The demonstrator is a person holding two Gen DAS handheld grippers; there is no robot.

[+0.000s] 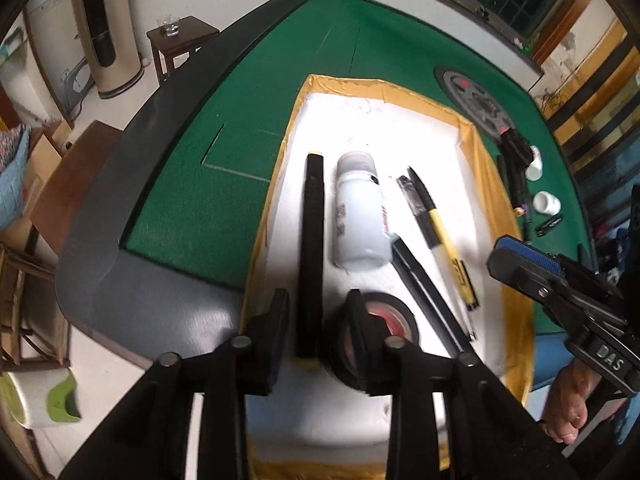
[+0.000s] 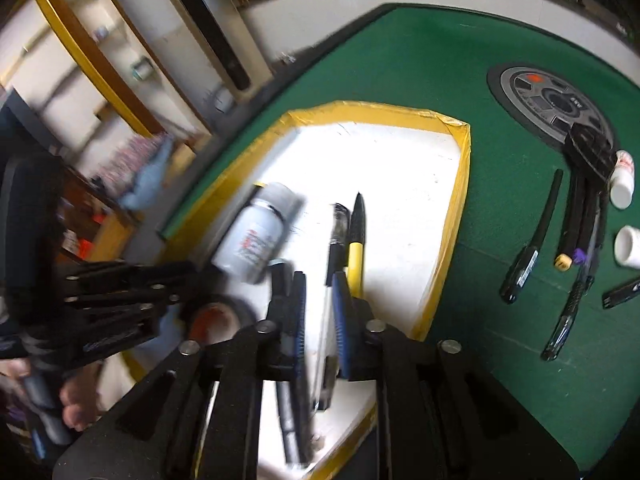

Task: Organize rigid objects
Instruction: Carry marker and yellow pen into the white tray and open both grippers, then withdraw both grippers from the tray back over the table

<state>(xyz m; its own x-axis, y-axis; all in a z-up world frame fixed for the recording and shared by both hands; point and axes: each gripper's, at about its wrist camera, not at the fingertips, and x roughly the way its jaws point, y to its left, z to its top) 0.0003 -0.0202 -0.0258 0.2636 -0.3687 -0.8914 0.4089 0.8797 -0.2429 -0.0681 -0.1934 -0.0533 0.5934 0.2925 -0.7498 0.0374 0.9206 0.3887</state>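
- While the black stick (image 1: pixel 312 252) lies flat on the white tray (image 1: pixel 400 132), the left gripper (image 1: pixel 316 312) straddles its near end, fingers released, not yet pinching; this looks like the start of a pick.
- Next move, I judge: lower and close squarely, avoiding the tape roll (image 1: pixel 394 320) beside.
- Right gripper (image 2: pixel 320 304) stands over a clear pen (image 2: pixel 334 248); whether it grips, I cannot tell.
- More pens (image 2: pixel 524 260) wait on the green felt (image 2: pixel 400 60).

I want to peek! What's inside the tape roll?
Inside the tape roll a reddish core shows. The left gripper finger covers part of the hole, so the rest can't be seen.
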